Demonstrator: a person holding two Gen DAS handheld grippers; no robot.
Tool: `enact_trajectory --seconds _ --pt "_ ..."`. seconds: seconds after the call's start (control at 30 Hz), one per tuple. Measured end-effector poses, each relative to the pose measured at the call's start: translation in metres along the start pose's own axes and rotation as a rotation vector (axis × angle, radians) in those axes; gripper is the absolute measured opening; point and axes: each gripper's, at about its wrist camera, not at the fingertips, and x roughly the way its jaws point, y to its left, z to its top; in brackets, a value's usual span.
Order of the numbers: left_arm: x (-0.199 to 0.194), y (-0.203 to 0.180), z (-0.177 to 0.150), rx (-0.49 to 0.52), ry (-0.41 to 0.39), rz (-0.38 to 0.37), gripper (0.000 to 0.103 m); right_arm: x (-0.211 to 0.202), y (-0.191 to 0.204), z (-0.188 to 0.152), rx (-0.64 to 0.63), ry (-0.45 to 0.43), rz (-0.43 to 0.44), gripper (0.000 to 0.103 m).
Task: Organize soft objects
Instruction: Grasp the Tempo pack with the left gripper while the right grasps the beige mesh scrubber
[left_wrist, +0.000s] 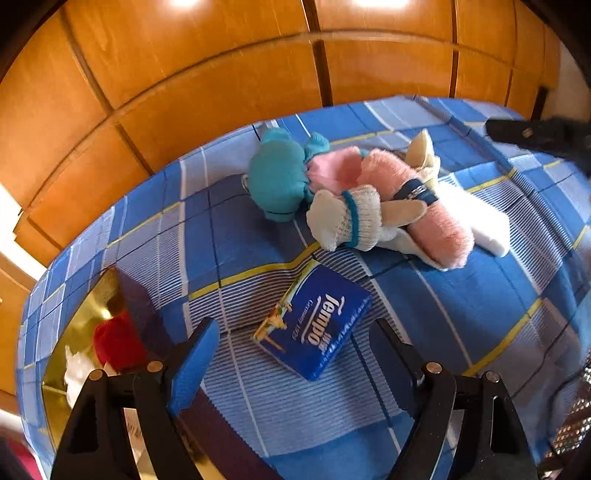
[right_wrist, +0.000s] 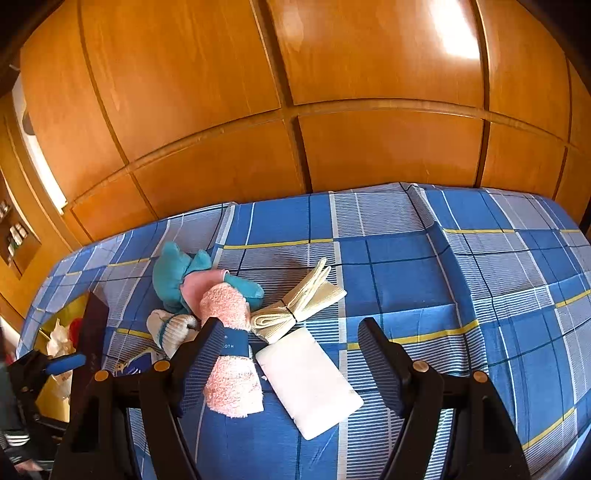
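Hovering with fingers wide, left gripper (left_wrist: 291, 354) over tissue pack (left_wrist: 314, 321), right gripper (right_wrist: 291, 365) half hiding pink towel roll (right_wrist: 231, 354), box (left_wrist: 79, 332) contents blurred.

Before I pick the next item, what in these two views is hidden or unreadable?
- Gold box: left view, contents beyond the red item hidden by the left gripper.
- Tissue pack: right view, mostly behind the right gripper.
- Pink towel: band lettering too small.
- White sock: its far end lies under the towel.

Rolled pink towel (right_wrist: 231, 350) w/ navy band, teal-pink plush (left_wrist: 280, 177), white sock (left_wrist: 343, 219), cream bundle (right_wrist: 299, 306), white pad (right_wrist: 308, 380), poss. foam, clustered on bedspread.
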Motion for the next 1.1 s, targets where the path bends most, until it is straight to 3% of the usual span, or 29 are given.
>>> enact_trajectory --seconds 0.33,0.37,0.43,0.53,0.57,0.6,0.77,0.87,0.93,0.97,1.0,1.1 --pt "0.036 -0.009 0.018 0.042 0.066 -0.052 0.08 -0.002 -0.02 0.006 0.095 -0.011 0.002 0.076" --pt "0.039 -0.011 0.019 0.045 0.076 -0.07 0.066 -0.001 -0.021 0.006 0.1 -0.01 0.001 0.076" --pt "0.039 -0.015 0.017 0.053 0.068 -0.065 0.062 -0.001 -0.024 0.006 0.111 -0.009 -0.001 0.076" --pt "0.025 -0.018 0.014 0.035 0.02 -0.082 0.038 0.0 -0.027 0.006 0.125 -0.005 0.0 0.076" --pt "0.019 -0.018 0.012 0.022 0.007 -0.083 0.023 0.001 -0.028 0.006 0.131 -0.005 0.0 0.076" --pt "0.01 -0.02 0.008 -0.002 -0.01 -0.088 0.017 0.0 -0.031 0.006 0.143 -0.007 0.0 0.076" --pt "-0.013 -0.03 -0.012 -0.059 -0.05 -0.149 0.017 -0.001 -0.053 0.007 0.247 -0.012 -0.003 0.076" --pt "-0.021 -0.025 -0.021 -0.114 -0.053 -0.232 0.018 0.004 -0.066 0.004 0.32 0.015 0.013 0.076" --pt "-0.025 -0.025 -0.023 -0.111 -0.054 -0.253 0.028 0.006 -0.069 0.002 0.338 0.026 0.005 0.076" --pt "-0.027 -0.023 -0.024 -0.111 -0.053 -0.255 0.041 0.007 -0.069 0.001 0.34 0.03 0.002 0.076" --pt "-0.028 -0.021 -0.024 -0.114 -0.053 -0.264 0.047 0.007 -0.069 0.001 0.339 0.031 0.002 0.076" --pt "-0.035 -0.012 -0.023 -0.103 -0.064 -0.248 0.059 0.007 -0.067 0.0 0.33 0.034 -0.004 0.076"
